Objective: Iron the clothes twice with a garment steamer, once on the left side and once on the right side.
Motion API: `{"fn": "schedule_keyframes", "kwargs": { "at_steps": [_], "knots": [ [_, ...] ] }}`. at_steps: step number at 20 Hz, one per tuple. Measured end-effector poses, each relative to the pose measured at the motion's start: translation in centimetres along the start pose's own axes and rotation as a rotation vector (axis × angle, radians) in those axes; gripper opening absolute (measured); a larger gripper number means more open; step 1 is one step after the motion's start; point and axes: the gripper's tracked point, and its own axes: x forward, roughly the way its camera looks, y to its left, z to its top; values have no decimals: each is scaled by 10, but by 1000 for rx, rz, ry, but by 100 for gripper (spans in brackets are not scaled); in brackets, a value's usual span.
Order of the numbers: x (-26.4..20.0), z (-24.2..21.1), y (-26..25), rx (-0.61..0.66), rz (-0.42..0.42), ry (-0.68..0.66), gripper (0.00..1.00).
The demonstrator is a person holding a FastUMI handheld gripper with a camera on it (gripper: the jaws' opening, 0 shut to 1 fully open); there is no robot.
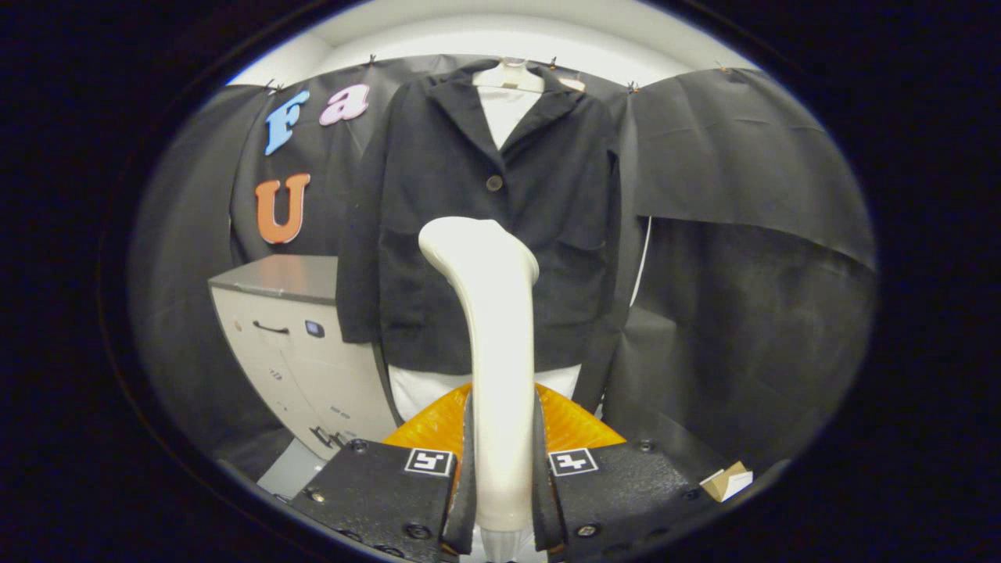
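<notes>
As seen from the gripper view, the gripper (502, 469) is closed on the handle of the white garment steamer (493, 328), both fingers (468, 469) pressing its sides; the steamer rises upright between them, its head bent toward the dark jacket (438, 195). The jacket hangs on a white hanger (508, 76) beyond the steamer, against the black cloth wall (743, 234). A pale cabinet (289, 344) stands beside the jacket's sleeve
</notes>
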Motion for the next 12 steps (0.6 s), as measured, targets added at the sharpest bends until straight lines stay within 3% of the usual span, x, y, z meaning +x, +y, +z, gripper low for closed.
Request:
{"fn": "schedule_keyframes", "kwargs": {
  "at_steps": [12],
  "knots": [
    [23, 170, -113, 99, -24, -299, 31]
  ]
}}
